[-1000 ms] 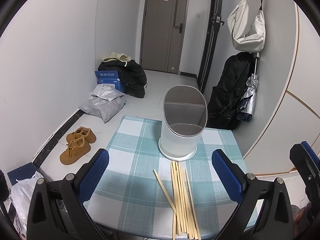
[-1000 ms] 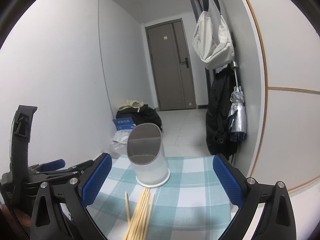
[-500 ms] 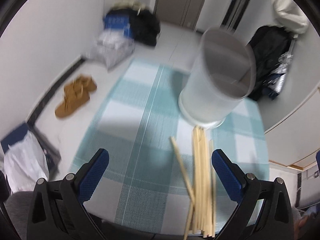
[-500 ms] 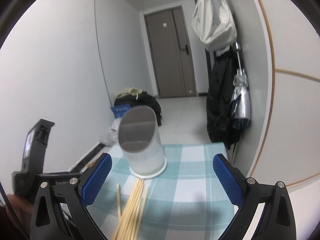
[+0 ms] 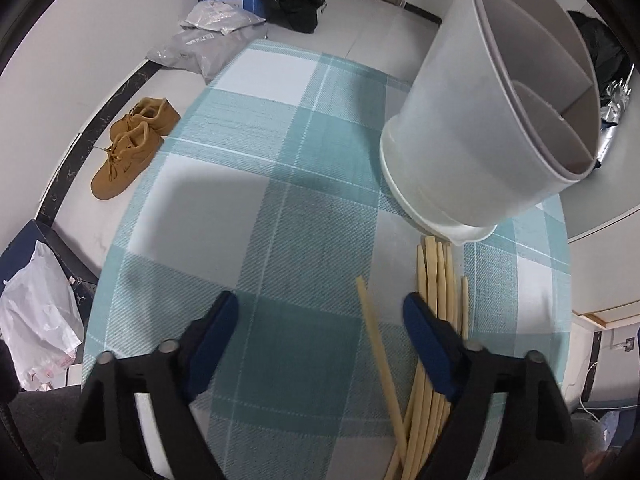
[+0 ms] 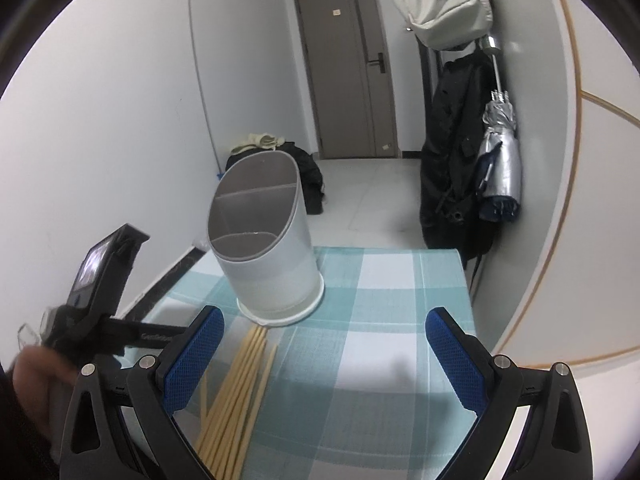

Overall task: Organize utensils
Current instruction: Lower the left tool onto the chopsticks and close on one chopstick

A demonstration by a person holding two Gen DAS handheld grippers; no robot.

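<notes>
Left wrist view: my left gripper (image 5: 320, 316) hangs low over the checked tablecloth (image 5: 280, 184), its jaws spread wide and holding nothing. One loose chopstick (image 5: 378, 354) lies on the cloth between my blue fingertips (image 5: 218, 326), slanting toward the right one. The bundle of chopsticks (image 5: 438, 280) lies just beside it, partly under my right fingertip, with its far ends touching the base of the white utensil holder (image 5: 472, 136). The holder stands on the cloth, its inside split into compartments, all bare as far as I can see. Brown shoes (image 5: 130, 146) sit on the floor past the table's left edge.

From the right wrist, my right gripper (image 6: 324, 352) also gapes wide with nothing in it, above the cloth near the bundle's right side.
</notes>
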